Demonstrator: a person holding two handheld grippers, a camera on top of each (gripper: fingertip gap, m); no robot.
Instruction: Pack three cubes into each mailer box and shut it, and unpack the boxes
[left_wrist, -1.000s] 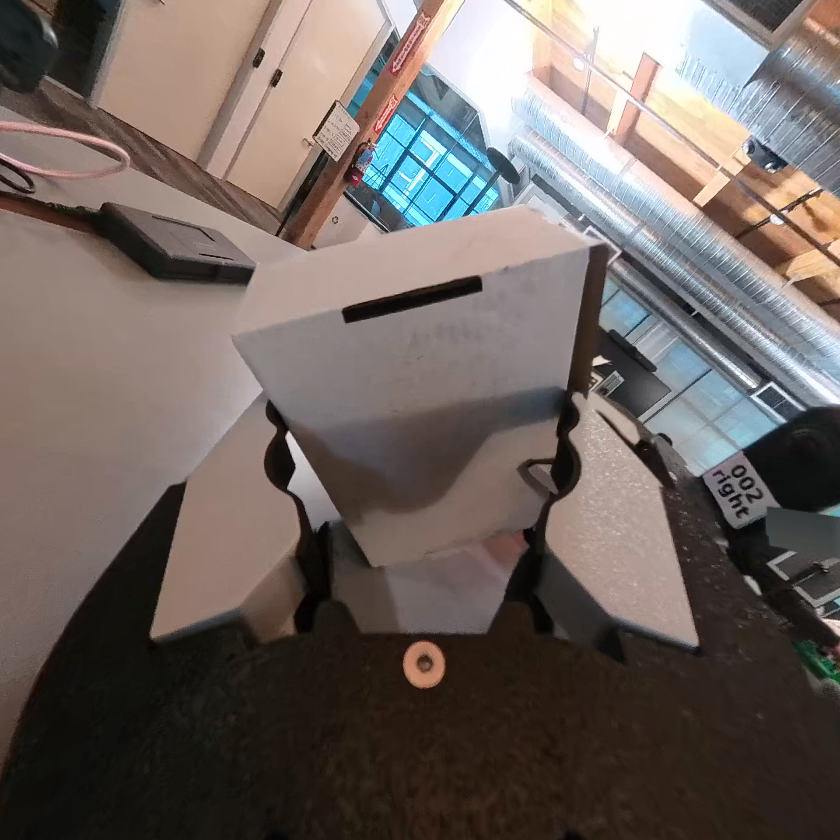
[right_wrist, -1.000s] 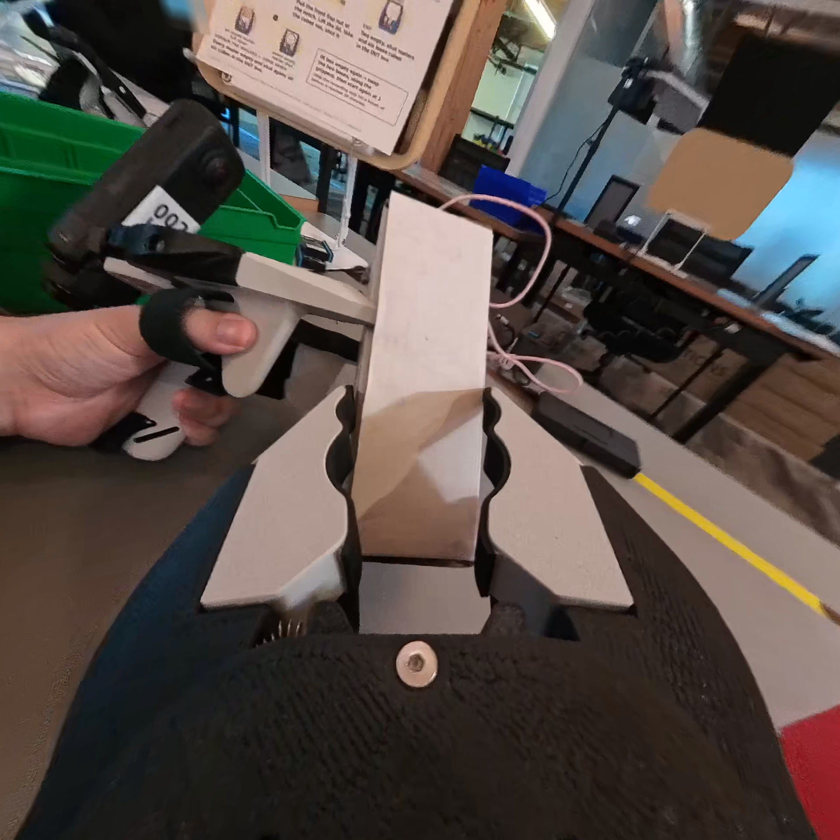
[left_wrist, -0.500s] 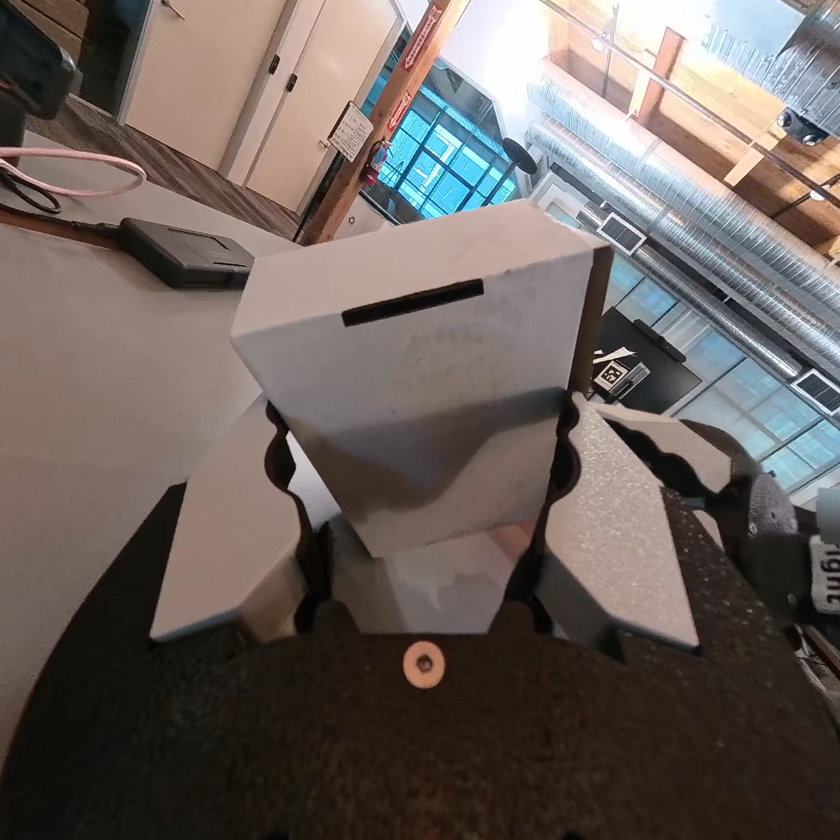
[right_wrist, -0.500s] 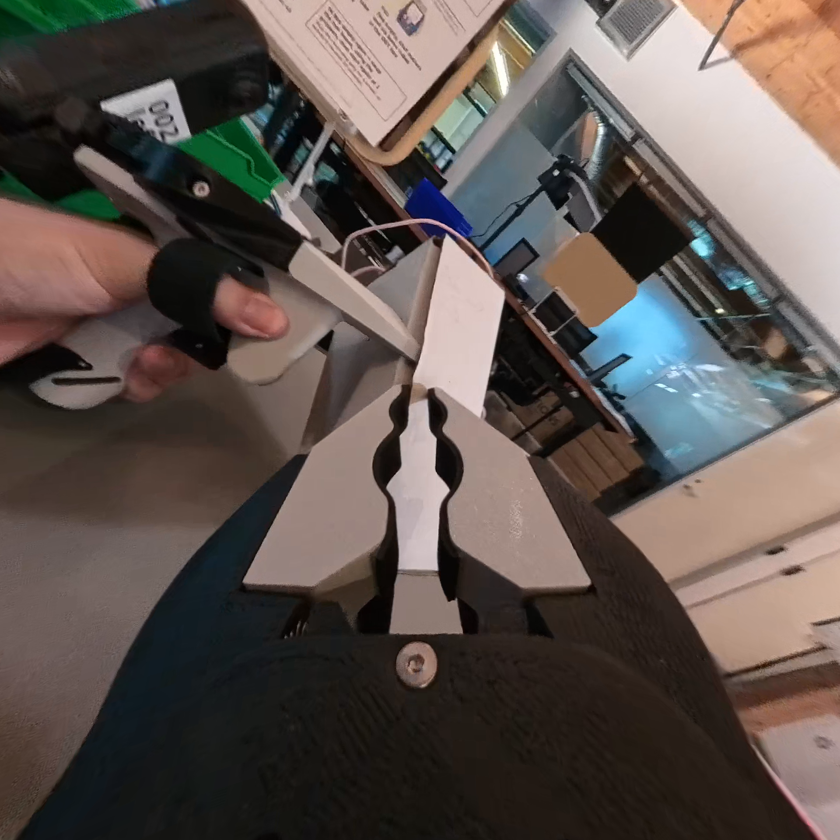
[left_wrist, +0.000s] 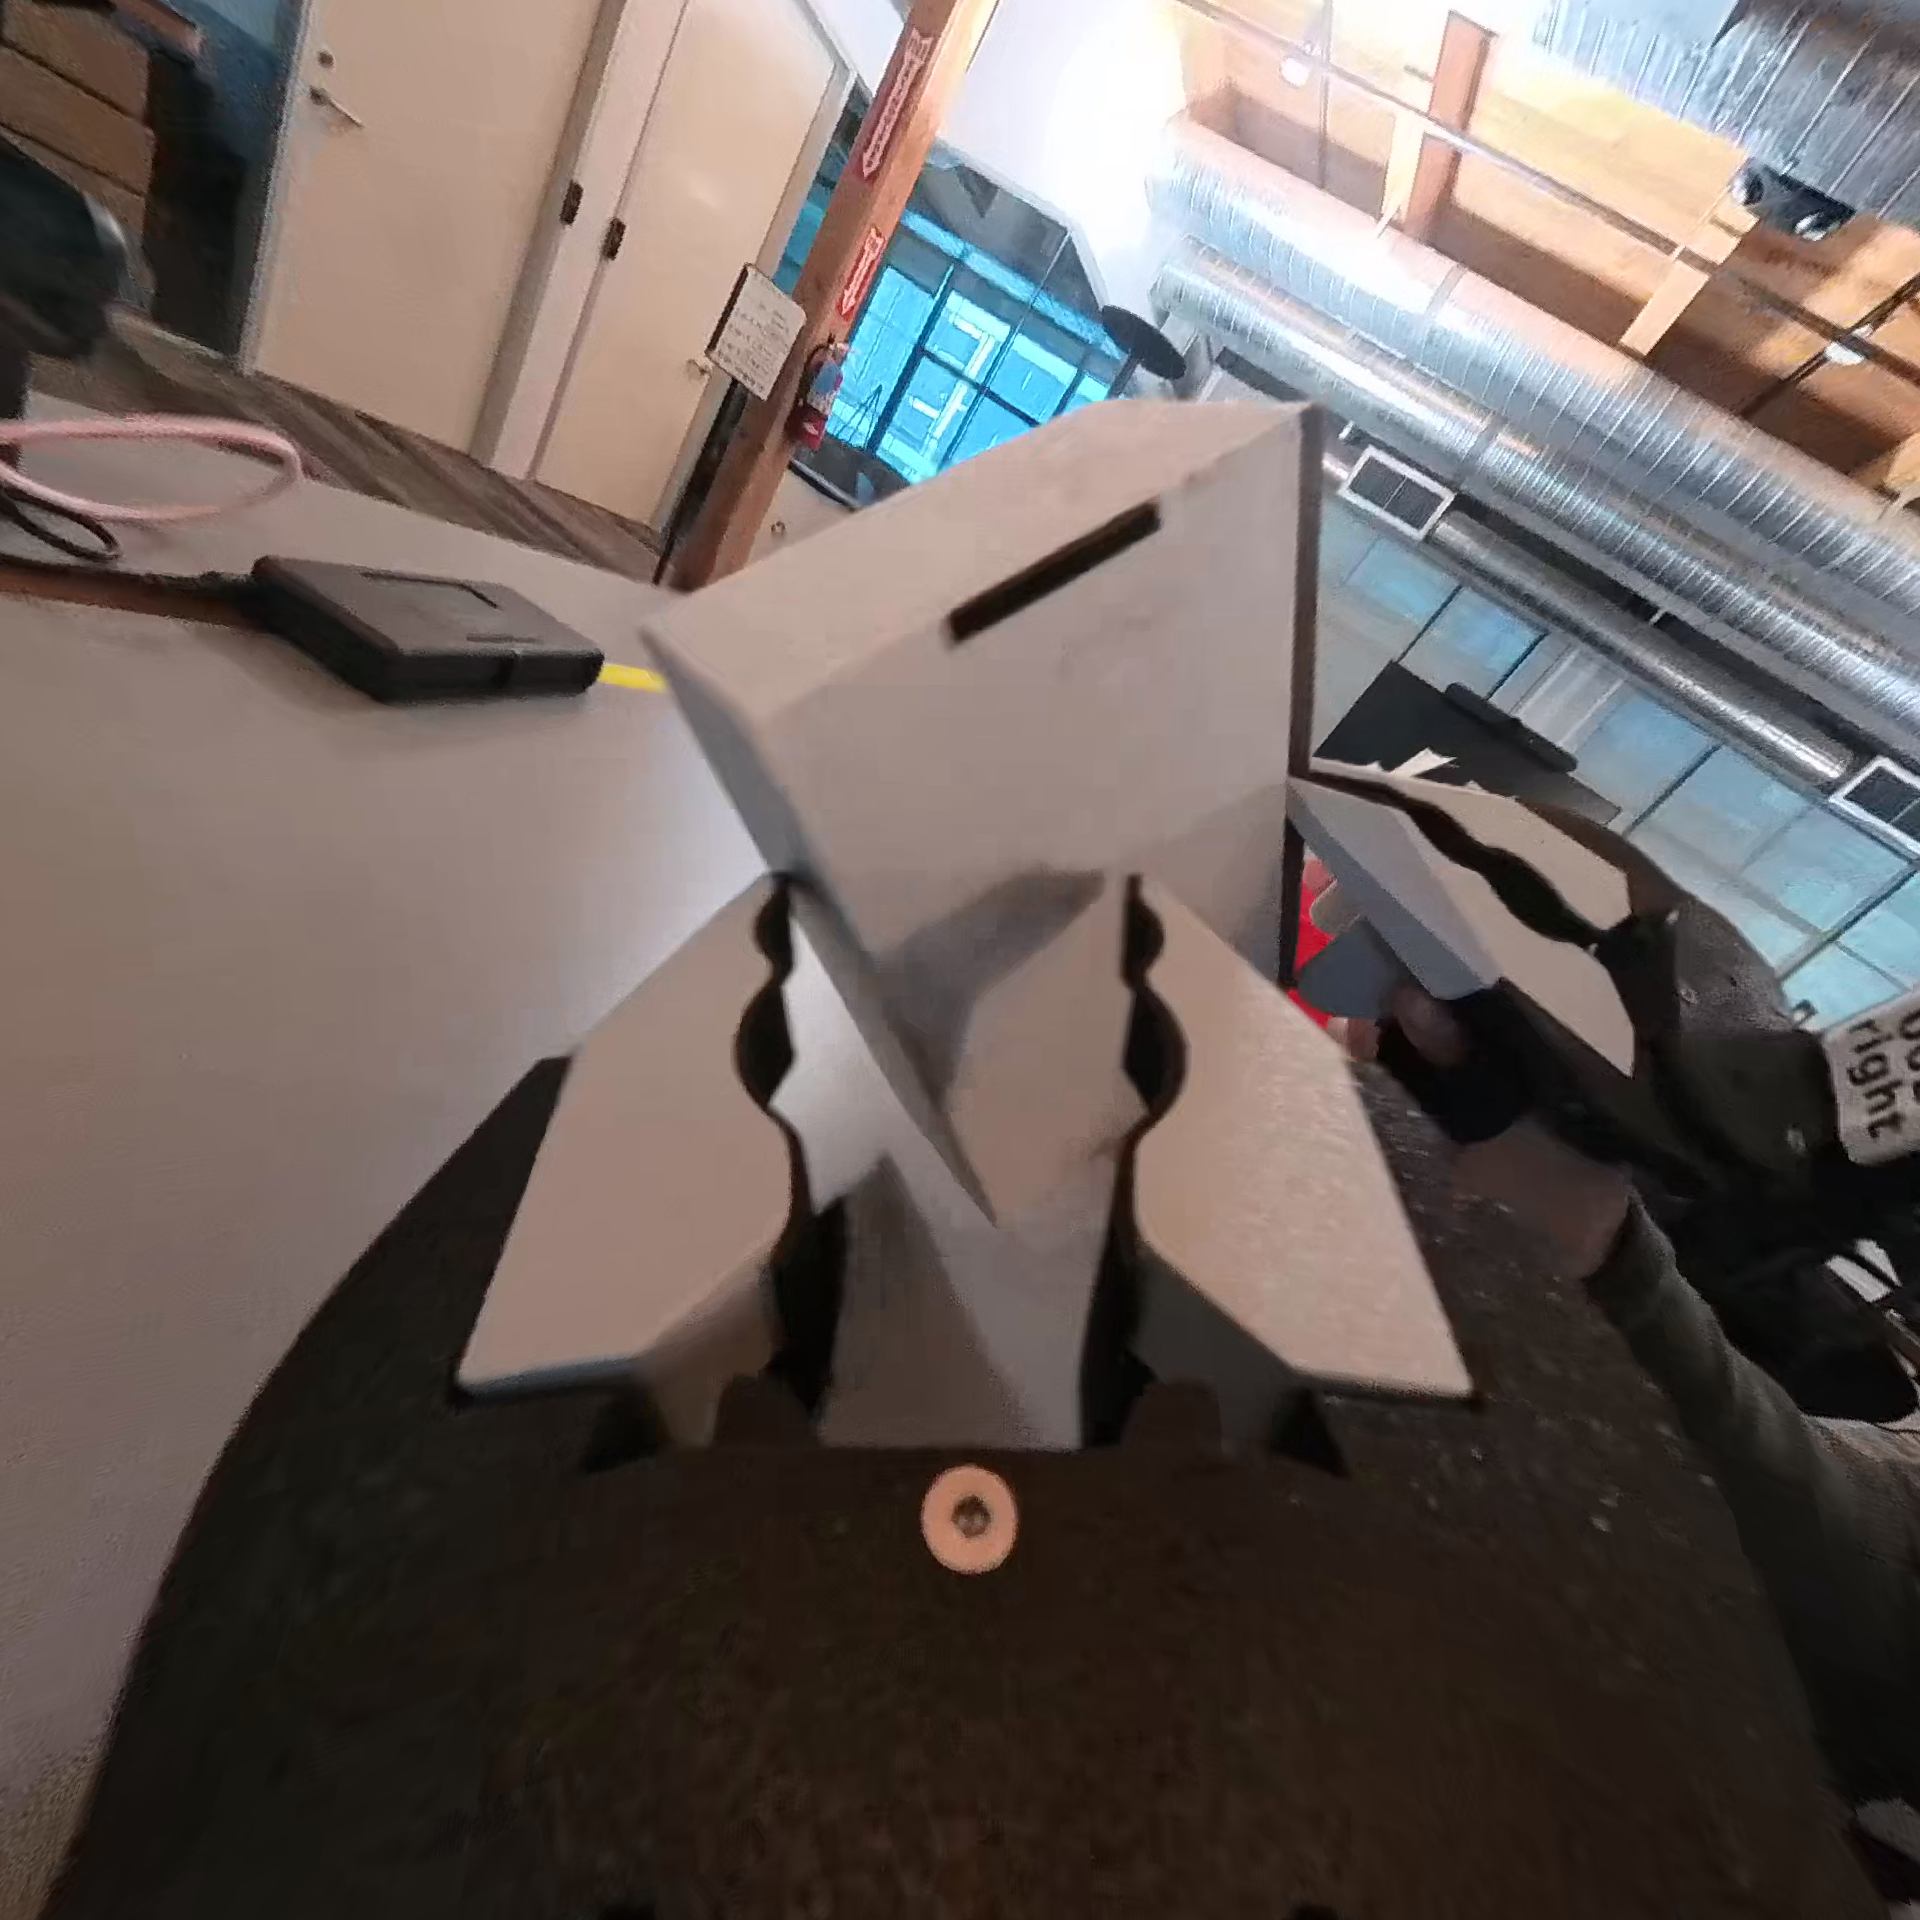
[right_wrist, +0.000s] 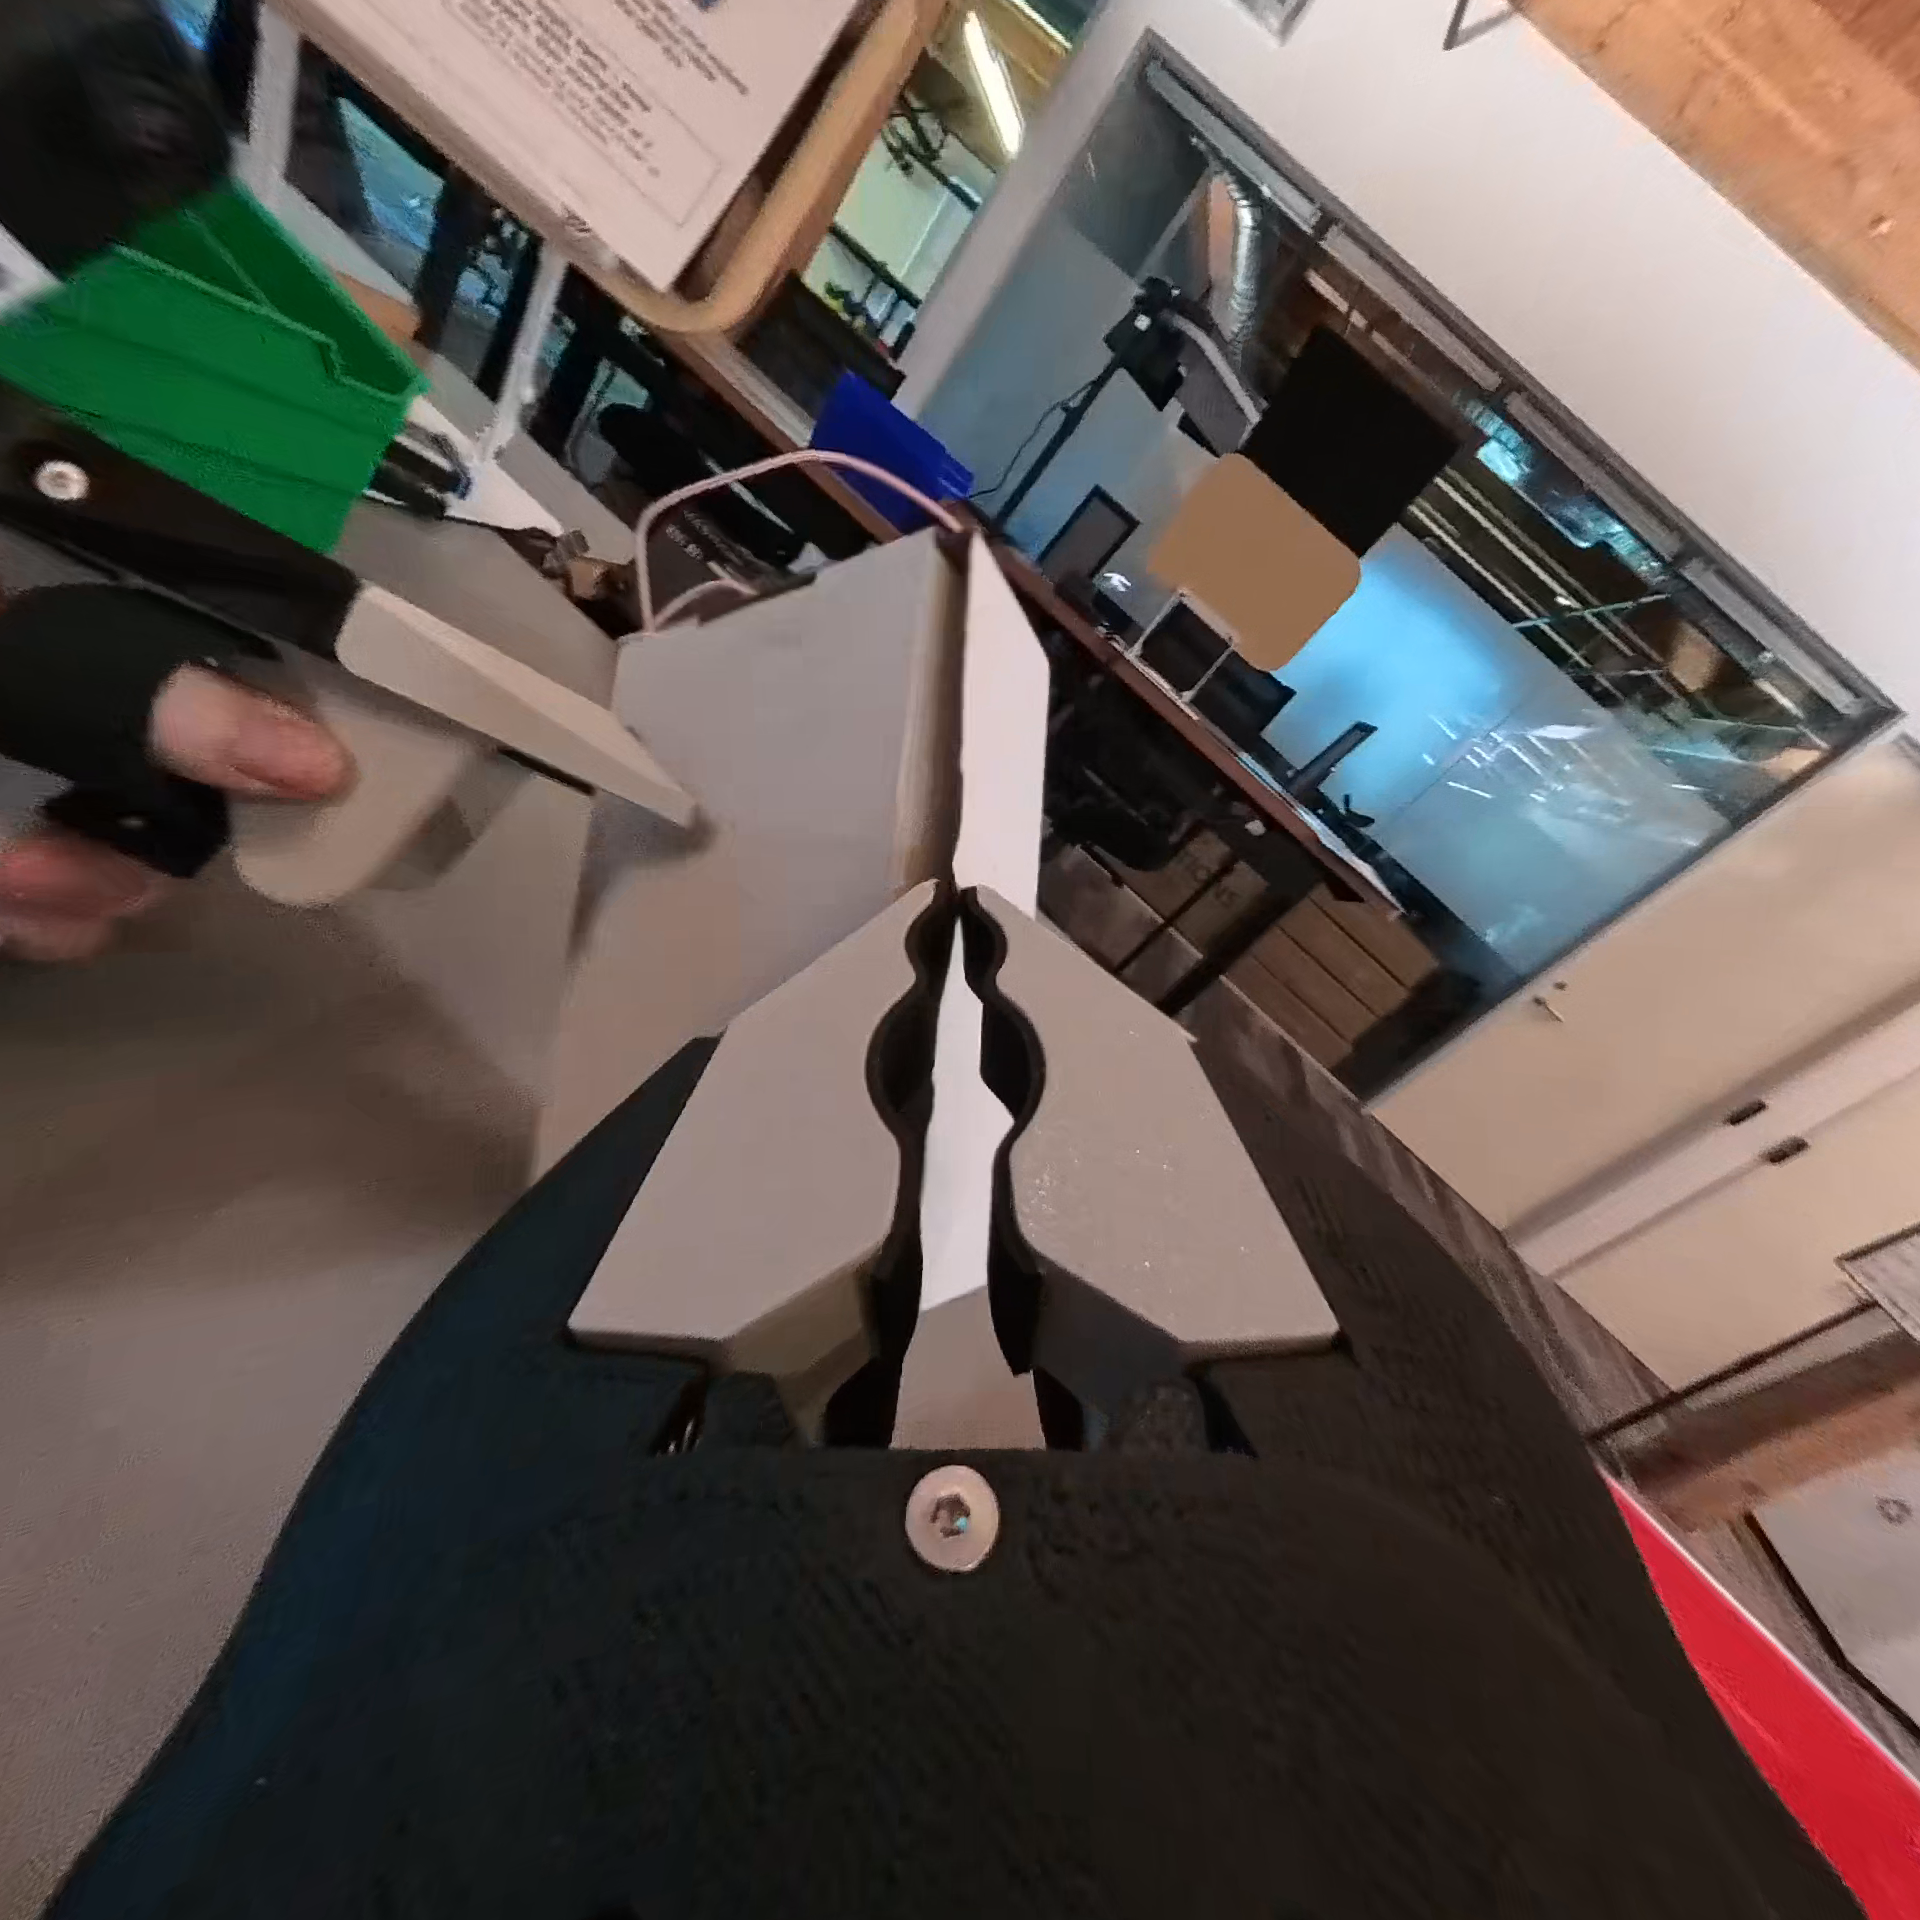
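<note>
A white mailer box with a dark slot in its face is up off the grey table, tilted. My left gripper is shut on its lower corner, with both fingers against the cardboard. My right gripper is shut on the box's thin lid flap, which stands edge-on between its pads. In the left wrist view the right gripper is at the box's right edge. In the right wrist view the left gripper's finger lies on the box. A red patch shows behind the box edge.
A black flat device and a pink cable lie on the table's far side. A green bin and a blue bin stand behind. A red surface lies at the lower right. A person's hands hold both grippers.
My right gripper went from open around the box's end to shut on the thin lid flap. The box has turned in my left grasp, and the left fingers stand closer together.
</note>
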